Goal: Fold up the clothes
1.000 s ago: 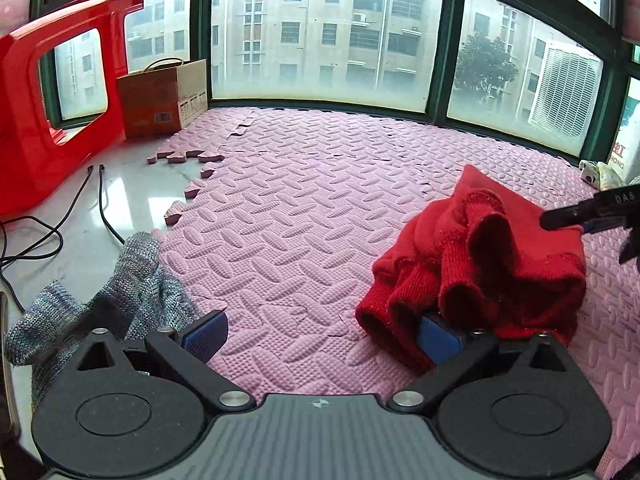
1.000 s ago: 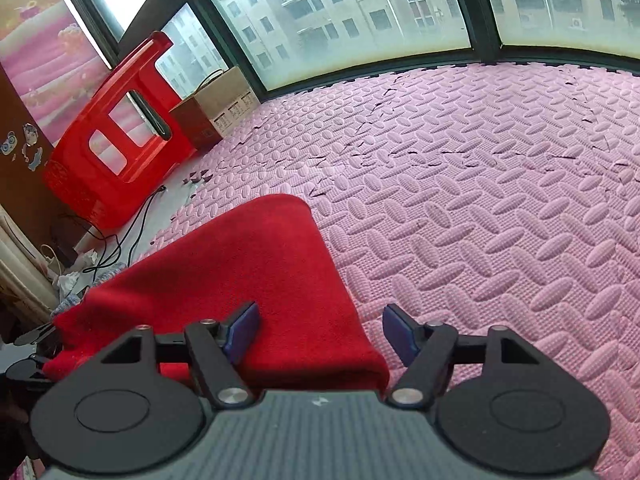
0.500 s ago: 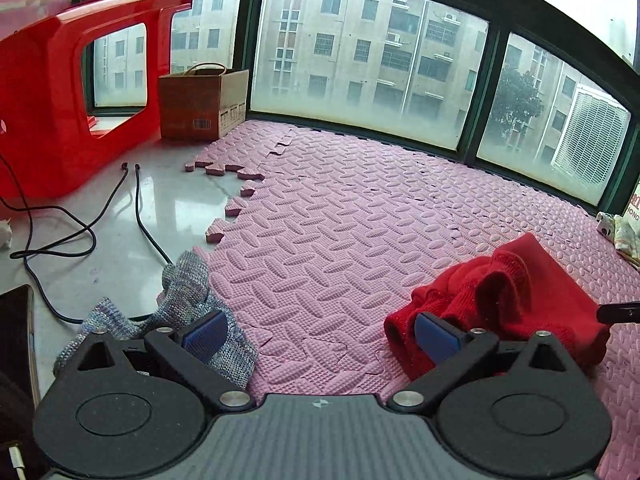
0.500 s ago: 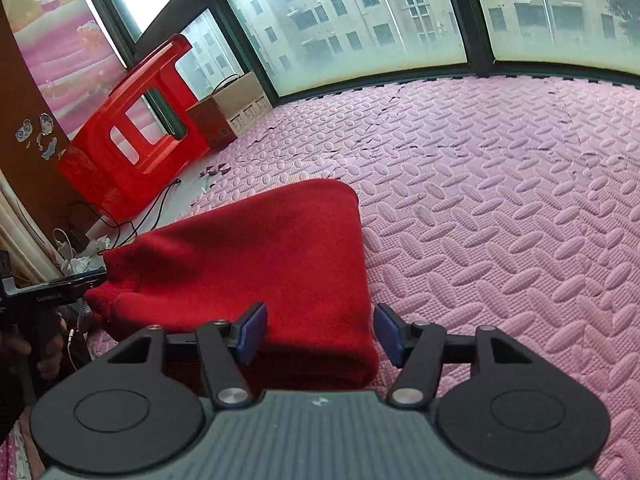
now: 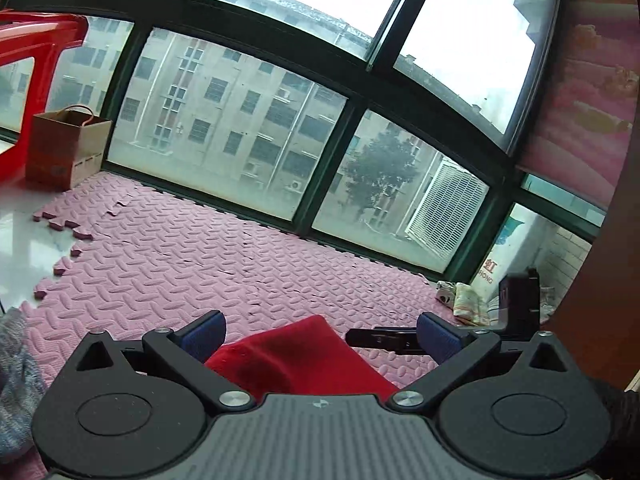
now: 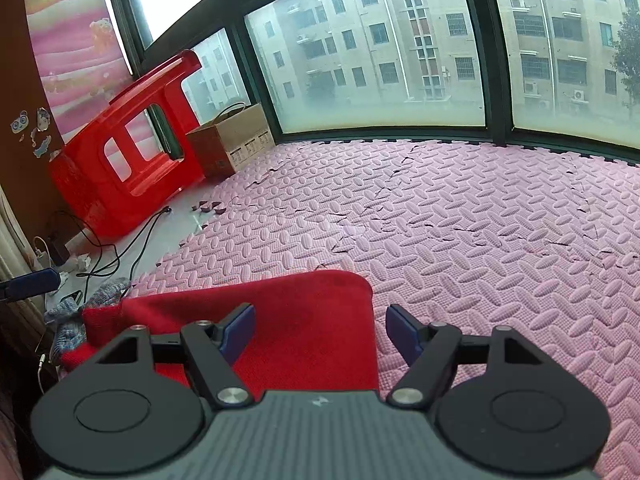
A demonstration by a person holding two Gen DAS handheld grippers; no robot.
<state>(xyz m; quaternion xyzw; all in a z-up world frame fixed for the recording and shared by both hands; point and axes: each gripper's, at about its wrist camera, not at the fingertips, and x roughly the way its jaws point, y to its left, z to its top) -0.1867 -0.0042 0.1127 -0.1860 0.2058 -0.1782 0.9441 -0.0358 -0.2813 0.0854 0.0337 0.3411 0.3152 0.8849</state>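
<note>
A red knit garment [image 6: 304,324] lies folded flat on the pink foam mat [image 6: 460,224]. In the left wrist view the garment [image 5: 296,360] shows just below my fingers. My left gripper [image 5: 320,336] is open and empty, raised above the garment. My right gripper [image 6: 320,332] is open and empty, hovering over the garment's near right part. The other gripper's fingers [image 5: 384,338] show in the left wrist view at the right. A grey knit garment [image 6: 76,312] lies at the mat's left edge; it also shows in the left wrist view [image 5: 16,384].
A red plastic stool [image 6: 124,152] lies on its side at the left, next to a cardboard box [image 6: 232,140]. Black cables [image 6: 116,248] run over the white floor. Windows [image 5: 224,120] close off the far side. Small items [image 5: 464,300] lie at the right wall.
My left gripper has let go of the bunched red garment, lifted and tilted up toward the windows. The garment now lies flat. My right gripper has pulled back a little.
</note>
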